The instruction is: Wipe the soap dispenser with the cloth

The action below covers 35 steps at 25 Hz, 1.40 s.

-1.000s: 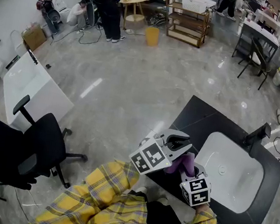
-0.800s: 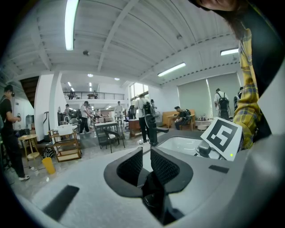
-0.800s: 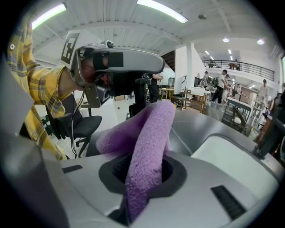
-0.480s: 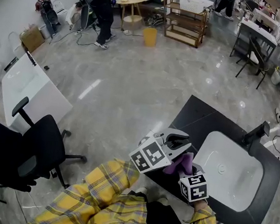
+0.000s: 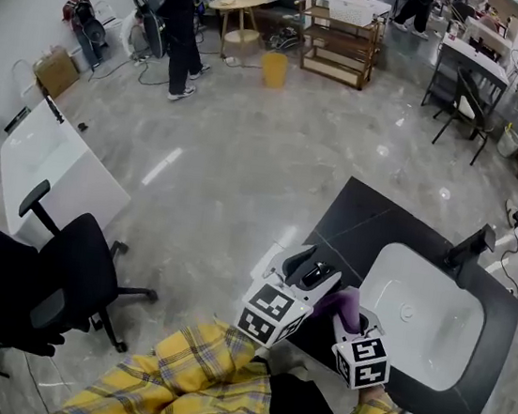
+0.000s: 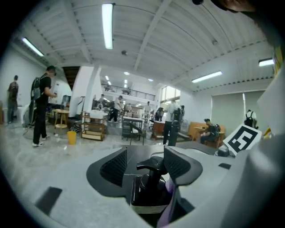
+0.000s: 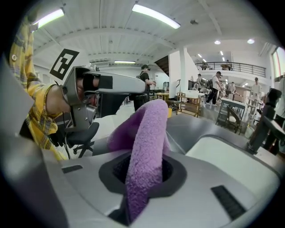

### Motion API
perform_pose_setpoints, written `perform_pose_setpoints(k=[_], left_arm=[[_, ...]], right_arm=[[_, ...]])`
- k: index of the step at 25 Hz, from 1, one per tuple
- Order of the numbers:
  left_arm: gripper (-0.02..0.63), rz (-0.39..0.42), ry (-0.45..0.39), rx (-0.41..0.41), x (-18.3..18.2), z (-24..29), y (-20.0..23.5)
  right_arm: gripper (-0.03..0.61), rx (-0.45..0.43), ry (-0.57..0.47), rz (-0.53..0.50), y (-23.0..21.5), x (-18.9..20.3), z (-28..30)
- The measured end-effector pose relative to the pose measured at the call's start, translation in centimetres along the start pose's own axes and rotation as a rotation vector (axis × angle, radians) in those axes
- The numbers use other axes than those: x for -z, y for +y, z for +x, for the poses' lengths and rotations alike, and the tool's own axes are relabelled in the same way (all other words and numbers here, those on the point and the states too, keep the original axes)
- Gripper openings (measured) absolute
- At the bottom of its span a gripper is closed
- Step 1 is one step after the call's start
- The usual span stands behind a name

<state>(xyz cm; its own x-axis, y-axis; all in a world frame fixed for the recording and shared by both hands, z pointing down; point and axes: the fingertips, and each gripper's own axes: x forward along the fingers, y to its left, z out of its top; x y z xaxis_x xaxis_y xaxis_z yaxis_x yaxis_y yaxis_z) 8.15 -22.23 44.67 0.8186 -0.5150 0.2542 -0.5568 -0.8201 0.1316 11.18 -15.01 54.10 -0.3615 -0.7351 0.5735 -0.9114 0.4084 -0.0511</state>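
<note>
Just rolled and opened left claw [image 6: 147, 156], now spread around the black soap dispenser [image 6: 149, 192] at the counter's [image 5: 372, 216] near-left edge, with right claw [image 7: 143, 171] pinching purple cloth [image 7: 148, 142] alongside.

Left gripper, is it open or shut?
Open. The left gripper has just been opening its jaws; the soap dispenser stands between them, not squeezed, with a clear gap on one side.
</note>
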Motion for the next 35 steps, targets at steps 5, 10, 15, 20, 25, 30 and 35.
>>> perform_pose_setpoints(k=[5,10,15,20,25,30,35], left_arm=[[0.260,-0.171,-0.019,-0.061,0.4,-0.3,-0.5],[0.275,-0.441,-0.016,-0.128,1.5,0.2,-0.3],[0.273,-0.412,0.025,-0.177,2.3,1.4,-0.1],[0.204,-0.356,0.041,-0.123,2.3,1.6,-0.6],[0.181,-0.318,0.068,-0.001,2.3,2.0,-1.0],[0.179,-0.264,0.140,0.195,2.6,2.3,-1.3],[0.179,-0.207,0.206,0.407,2.6,2.1,-1.6]], right_arm=[[0.037,0.001,-0.009,0.000,0.2,-0.1,-0.3],[0.037,0.006,-0.019,-0.006,0.4,-0.4,-0.6],[0.037,0.012,-0.027,-0.009,0.4,-0.4,-1.1],[0.037,0.022,-0.038,0.000,0.1,-0.6,-1.8],[0.037,0.035,-0.041,0.005,-0.5,-0.3,-2.4],[0.037,0.033,-0.040,0.012,-0.6,0.0,-2.5],[0.037,0.024,-0.043,0.010,-0.2,-0.3,-2.3]])
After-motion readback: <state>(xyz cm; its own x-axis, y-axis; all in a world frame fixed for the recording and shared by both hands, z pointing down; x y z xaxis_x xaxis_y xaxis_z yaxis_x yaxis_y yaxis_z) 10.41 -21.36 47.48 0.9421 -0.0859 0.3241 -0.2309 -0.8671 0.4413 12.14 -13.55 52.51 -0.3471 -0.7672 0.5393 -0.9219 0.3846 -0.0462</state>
